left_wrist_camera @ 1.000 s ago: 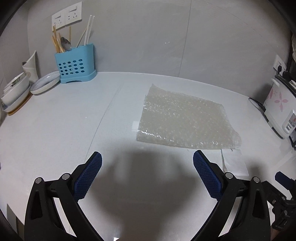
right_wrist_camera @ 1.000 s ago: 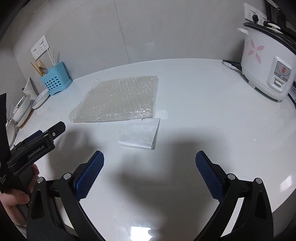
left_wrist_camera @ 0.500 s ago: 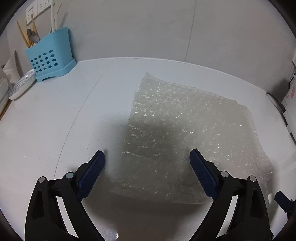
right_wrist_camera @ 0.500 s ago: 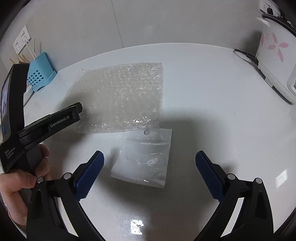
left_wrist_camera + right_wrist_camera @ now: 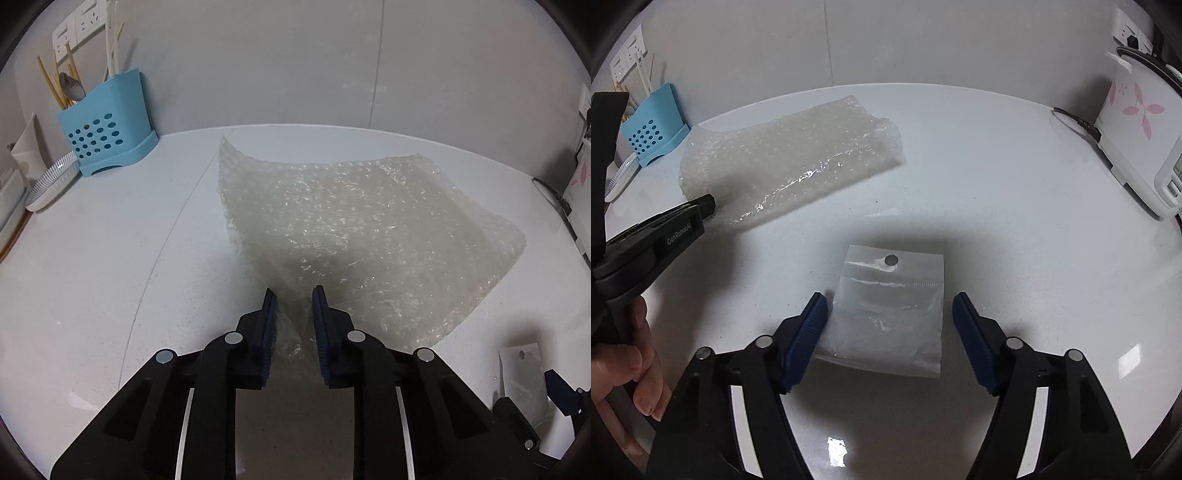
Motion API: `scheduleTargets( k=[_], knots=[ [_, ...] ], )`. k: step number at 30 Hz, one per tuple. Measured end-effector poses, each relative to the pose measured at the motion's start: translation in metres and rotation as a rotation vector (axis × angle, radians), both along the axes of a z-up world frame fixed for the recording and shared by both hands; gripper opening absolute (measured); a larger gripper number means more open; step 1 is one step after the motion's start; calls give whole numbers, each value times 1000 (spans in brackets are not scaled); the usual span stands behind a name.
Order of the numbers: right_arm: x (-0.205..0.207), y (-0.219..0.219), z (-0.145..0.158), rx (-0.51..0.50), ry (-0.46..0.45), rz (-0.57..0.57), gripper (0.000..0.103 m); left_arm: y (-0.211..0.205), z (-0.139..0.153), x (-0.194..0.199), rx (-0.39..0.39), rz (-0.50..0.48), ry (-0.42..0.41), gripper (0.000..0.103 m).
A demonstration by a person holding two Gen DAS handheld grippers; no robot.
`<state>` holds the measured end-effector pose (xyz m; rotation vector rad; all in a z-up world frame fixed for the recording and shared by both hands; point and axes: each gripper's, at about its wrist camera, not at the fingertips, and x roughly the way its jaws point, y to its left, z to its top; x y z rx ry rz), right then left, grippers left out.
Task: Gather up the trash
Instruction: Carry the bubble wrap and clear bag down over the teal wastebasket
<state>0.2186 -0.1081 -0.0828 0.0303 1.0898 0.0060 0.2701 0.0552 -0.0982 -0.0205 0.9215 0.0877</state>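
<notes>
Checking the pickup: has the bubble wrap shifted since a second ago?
Yes. The bubble wrap has bunched and lifted off the counter; its near edge sits between the closing left tool.

The right gripper [image 5: 889, 317] points down at a white countertop [image 5: 1015, 206], its jaws closing around a small clear zip bag [image 5: 890, 314] that lies flat between them; the blue pads [image 5: 809, 332] do not yet press on it. The left gripper [image 5: 701, 208], held in a hand [image 5: 631, 369] at the left edge, meets the near edge of a bubble wrap sheet [image 5: 790, 155], which is bowed upward. A blue utensil holder [image 5: 650, 129] stands at far left; a rice cooker [image 5: 1137, 122] stands at right.
</notes>
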Motion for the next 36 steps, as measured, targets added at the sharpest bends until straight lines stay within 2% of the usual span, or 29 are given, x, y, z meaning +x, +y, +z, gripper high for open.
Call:
scheduleTargets(
  k=[7, 17, 27, 36],
  knots=[
    [-4, -2, 1, 6, -12, -13, 50, 11, -1, -1, -46, 3, -5, 17],
    [-8, -8, 3, 47, -14, -35, 46, 12, 0, -6, -94, -9, -12, 16],
    [-20, -18, 15, 80, -19, -30, 46, 9, 21, -31, -79, -11, -48, 15],
    [-47, -39, 41, 105, -59, -37, 46, 2, 47, -64, -60, -7, -78, 14]
  ],
)
